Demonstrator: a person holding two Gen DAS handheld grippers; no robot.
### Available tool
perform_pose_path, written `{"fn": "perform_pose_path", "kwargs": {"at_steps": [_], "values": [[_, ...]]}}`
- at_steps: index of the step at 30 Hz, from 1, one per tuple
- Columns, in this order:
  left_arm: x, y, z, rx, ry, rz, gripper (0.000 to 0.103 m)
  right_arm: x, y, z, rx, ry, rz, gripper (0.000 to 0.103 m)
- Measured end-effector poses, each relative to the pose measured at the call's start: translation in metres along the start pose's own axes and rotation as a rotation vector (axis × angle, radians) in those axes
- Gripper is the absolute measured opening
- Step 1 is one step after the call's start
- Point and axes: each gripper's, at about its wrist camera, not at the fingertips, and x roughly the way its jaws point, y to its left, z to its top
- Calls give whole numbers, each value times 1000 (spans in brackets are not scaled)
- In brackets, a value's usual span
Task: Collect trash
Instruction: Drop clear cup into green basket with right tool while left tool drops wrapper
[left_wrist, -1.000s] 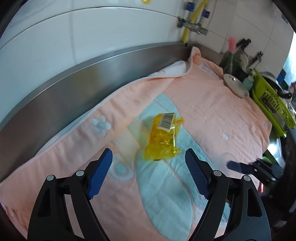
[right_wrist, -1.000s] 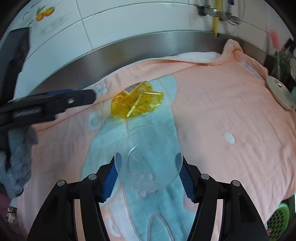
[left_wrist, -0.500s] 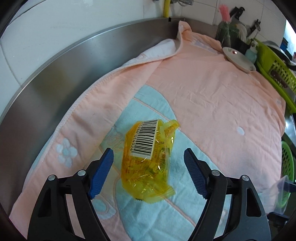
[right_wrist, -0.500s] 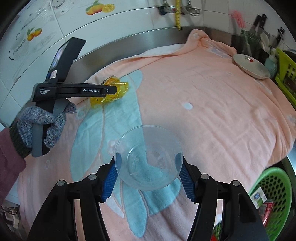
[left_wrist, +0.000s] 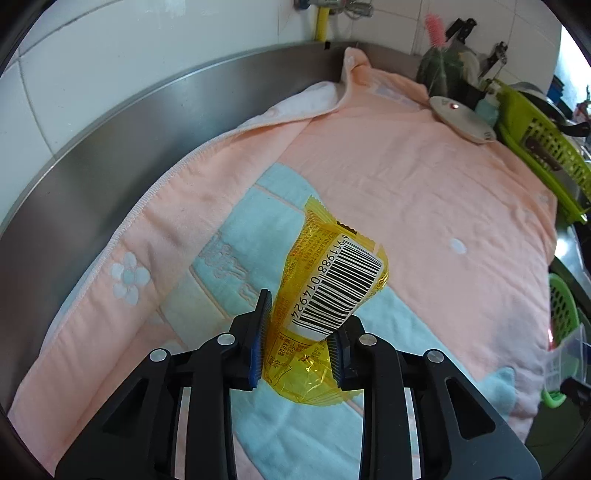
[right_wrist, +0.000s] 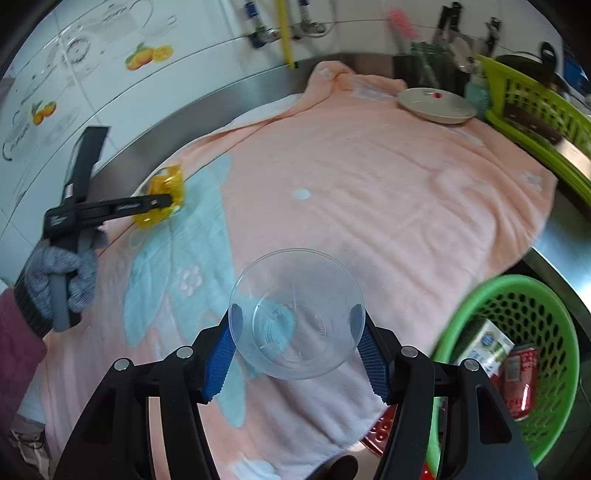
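A crumpled yellow wrapper (left_wrist: 332, 280) with a barcode label sits between the blue pads of my left gripper (left_wrist: 304, 332). The jaws are closing on it and the pads press its lower part, just above the pink and blue towel (left_wrist: 406, 184). In the right wrist view the same wrapper (right_wrist: 164, 182) shows at the left, gripped by the left gripper (right_wrist: 162, 201), which a gloved hand (right_wrist: 62, 273) holds. My right gripper (right_wrist: 297, 325) is shut on a clear plastic cup (right_wrist: 295, 314), its mouth facing the camera, held over the towel's near edge.
A round green basket (right_wrist: 554, 314) at the lower right holds a small carton (right_wrist: 484, 343) and a red can (right_wrist: 521, 380). A pale lid (right_wrist: 436, 103) and a green dish rack (right_wrist: 535, 103) stand at the back right. A steel backsplash (left_wrist: 129, 140) runs behind the towel.
My left gripper moved forward over the yellow wrapper and closed on it. My right gripper swung right with the cup, and the green basket came into view.
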Motion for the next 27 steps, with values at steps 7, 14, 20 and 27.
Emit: {"fn": "perform_pose_path", "kwargs": {"at_steps": [7, 14, 20, 27], "values": [[-46, -38, -18, 28, -66, -78, 27, -32, -57, -20, 89, -28, -98, 59], [-73, -95, -39, 73, -87, -164, 27, -46, -125, -40, 142, 5, -211, 59], [-83, -144, -51, 105, -82, -214, 27, -39, -168, -47, 151, 43, -268, 59], [-86, -195, -65, 147, -64, -264, 27, -41, -198, -47, 180, 30, -280, 71]]}}
